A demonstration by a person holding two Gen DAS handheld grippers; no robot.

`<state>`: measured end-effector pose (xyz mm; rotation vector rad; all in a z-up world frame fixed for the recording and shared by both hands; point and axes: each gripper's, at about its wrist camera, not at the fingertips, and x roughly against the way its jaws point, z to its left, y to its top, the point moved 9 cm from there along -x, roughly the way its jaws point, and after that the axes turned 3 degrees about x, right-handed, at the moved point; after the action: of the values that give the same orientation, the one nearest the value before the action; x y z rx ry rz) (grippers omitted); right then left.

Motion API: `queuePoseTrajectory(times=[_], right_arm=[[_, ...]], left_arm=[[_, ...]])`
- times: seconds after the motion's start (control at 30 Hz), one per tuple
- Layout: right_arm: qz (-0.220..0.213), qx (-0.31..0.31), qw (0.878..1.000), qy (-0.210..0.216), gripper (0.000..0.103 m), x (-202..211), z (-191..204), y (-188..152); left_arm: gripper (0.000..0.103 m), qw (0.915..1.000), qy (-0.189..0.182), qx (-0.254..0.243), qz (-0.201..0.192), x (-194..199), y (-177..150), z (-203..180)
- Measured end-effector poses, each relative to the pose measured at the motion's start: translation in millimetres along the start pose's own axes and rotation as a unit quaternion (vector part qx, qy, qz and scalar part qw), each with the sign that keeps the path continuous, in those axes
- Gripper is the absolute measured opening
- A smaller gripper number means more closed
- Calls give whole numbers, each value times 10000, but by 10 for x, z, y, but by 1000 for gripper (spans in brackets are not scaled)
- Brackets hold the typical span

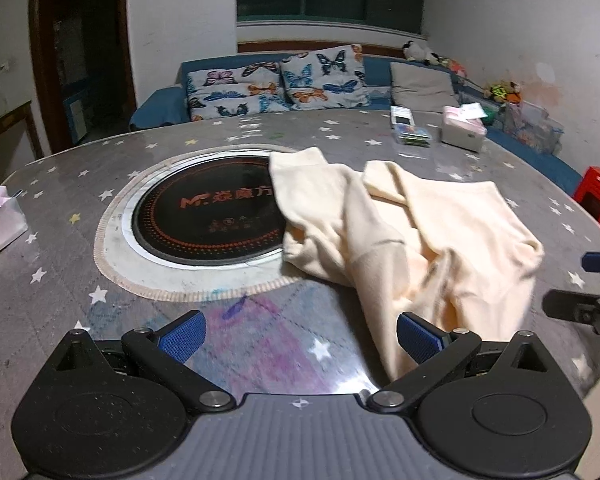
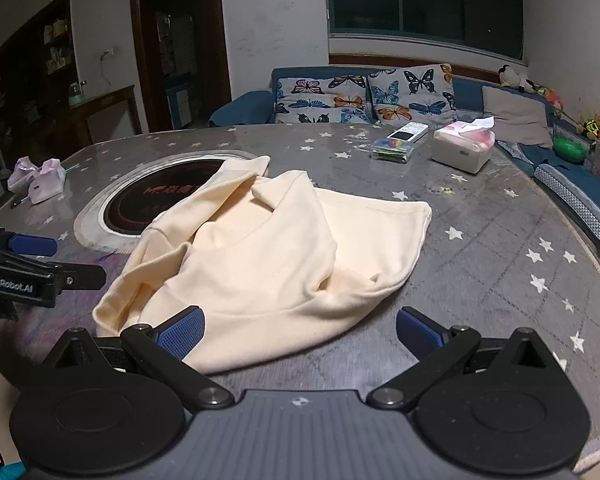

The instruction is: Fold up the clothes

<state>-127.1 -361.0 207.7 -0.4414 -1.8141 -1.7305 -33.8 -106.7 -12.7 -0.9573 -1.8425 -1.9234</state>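
Observation:
A cream sweatshirt (image 1: 412,240) lies crumpled on the grey star-patterned table (image 1: 60,280), partly over the round black cooktop (image 1: 204,220). My left gripper (image 1: 300,336) is open and empty at the table's near edge, left of the garment; its right finger (image 1: 418,338) is close to the hanging near corner. In the right wrist view the sweatshirt (image 2: 260,256) lies just ahead. My right gripper (image 2: 300,332) is open, with its left finger (image 2: 182,332) at the garment's near hem. The left gripper shows at the left edge of the right wrist view (image 2: 32,260).
A tissue box (image 2: 462,148), a remote (image 2: 410,133) and a small clear case (image 2: 392,150) sit at the table's far right. A pink tissue pack (image 2: 40,178) lies far left. A blue sofa with butterfly cushions (image 2: 364,96) stands behind the table. A red stool (image 1: 598,196) stands at the right.

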Motion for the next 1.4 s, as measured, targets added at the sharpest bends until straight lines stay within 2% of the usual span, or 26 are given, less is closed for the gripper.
queuePoseTrajectory(times=[0.27, 0.47, 1.4], right_arm=[[53, 38, 10000, -9, 103, 100, 65, -136], [42, 109, 9999, -4, 103, 171, 139, -194], [42, 116, 9999, 12, 102, 228, 212, -289]], left_arm=[[103, 9985, -384, -382, 2, 163, -197, -211], [103, 9974, -473, -537, 31, 225, -331, -283], [103, 9975, -373, -592, 76, 250, -429, -337]])
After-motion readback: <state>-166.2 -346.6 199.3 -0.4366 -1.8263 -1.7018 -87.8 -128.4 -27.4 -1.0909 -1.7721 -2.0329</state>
